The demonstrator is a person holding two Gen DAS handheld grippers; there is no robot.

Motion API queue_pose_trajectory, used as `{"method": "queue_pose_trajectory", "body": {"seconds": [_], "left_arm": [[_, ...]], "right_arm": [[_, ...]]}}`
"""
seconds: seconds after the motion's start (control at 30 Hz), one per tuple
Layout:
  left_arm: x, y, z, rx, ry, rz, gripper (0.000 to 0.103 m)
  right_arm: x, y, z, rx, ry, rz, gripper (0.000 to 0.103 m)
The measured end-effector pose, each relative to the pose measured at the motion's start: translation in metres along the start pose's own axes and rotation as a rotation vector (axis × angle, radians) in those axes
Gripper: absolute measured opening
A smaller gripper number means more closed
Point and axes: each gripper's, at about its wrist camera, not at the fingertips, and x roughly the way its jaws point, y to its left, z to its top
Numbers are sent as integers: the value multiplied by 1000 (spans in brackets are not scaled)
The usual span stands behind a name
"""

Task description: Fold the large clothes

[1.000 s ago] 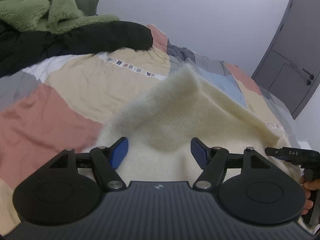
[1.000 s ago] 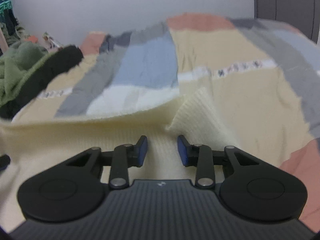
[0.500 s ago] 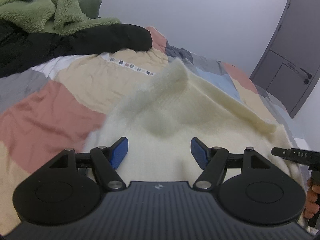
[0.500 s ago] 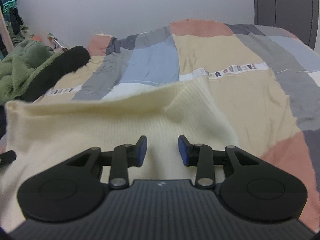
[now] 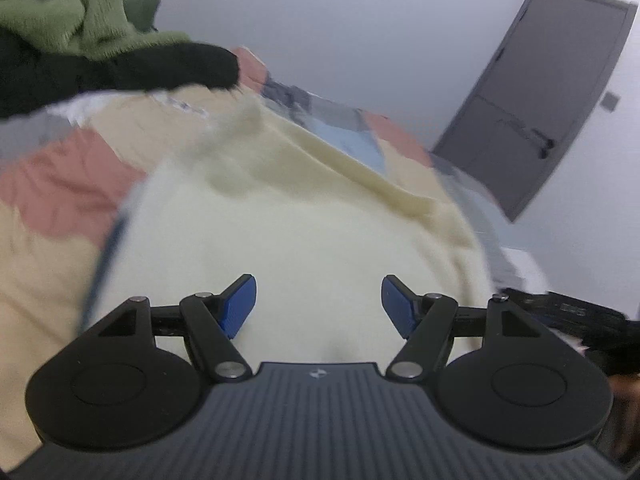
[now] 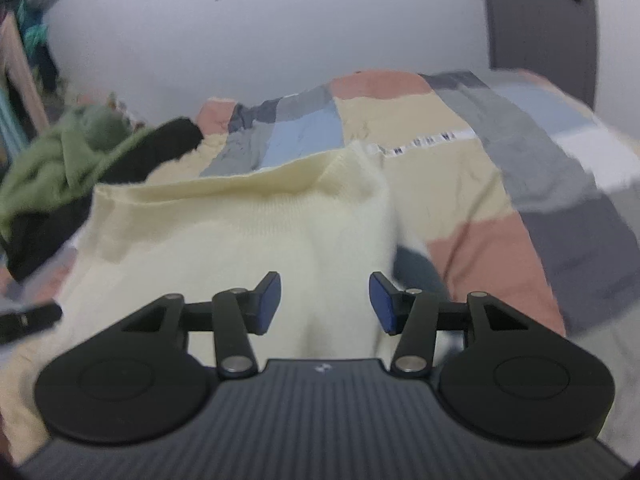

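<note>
A cream knit sweater (image 5: 300, 220) lies spread on the patchwork bedspread (image 5: 52, 200), its far edge folded over into a thicker band. My left gripper (image 5: 318, 304) hovers over the sweater's near part, jaws wide open, fabric beneath them and nothing pinched. In the right wrist view the same sweater (image 6: 240, 232) runs under my right gripper (image 6: 324, 300). Its jaws are opening; a soft ridge of knit lies between the blue pads (image 6: 268, 300) but they do not press it. Part of the other gripper (image 5: 568, 312) shows at the right edge of the left wrist view.
A green fleece (image 5: 60, 8) and a black garment (image 5: 120, 76) are heaped on the bed's far left; both show again as green (image 6: 60, 160) and black (image 6: 160, 148). A grey door (image 5: 560, 100) stands beyond the bed. Bare bedspread (image 6: 440, 168) lies right of the sweater.
Both grippers have drawn back and risen a little. The sweater's lifted far fold has dropped flat onto the bed. The right jaws have widened and let go of the knit.
</note>
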Motion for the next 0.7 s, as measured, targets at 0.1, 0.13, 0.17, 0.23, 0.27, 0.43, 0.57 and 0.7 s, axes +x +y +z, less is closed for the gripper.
{"method": "queue_pose_trajectory", "body": {"seconds": [0.1,0.13,0.17,0.23,0.27,0.43,0.57,0.7], "left_arm": [[-9,-6,-21,-70,45,-47,78],[-10,-7,-29,-99,66,-57,79],[-10,-6,-35,-125,88,-65,80],[-9,-3,-47,-198,127,-89,81],[-8,1,-50,-240,133,-99,83],[-1,27,-59,-510,160,-151,84],[4,43,-71,-654,214,-194,84],[13,54,-78,-719,252,-139,84]], "right_arm": [[-12,-8,-13,149,31,82,54],[-16,-9,-19,191,44,111,54],[-21,-9,-25,225,50,134,54],[-28,-8,-35,294,60,169,54],[-30,-9,-41,338,68,187,54],[-24,-7,-68,506,152,216,54],[-3,-9,-86,634,249,219,54],[7,-13,-97,717,240,154,53]]}}
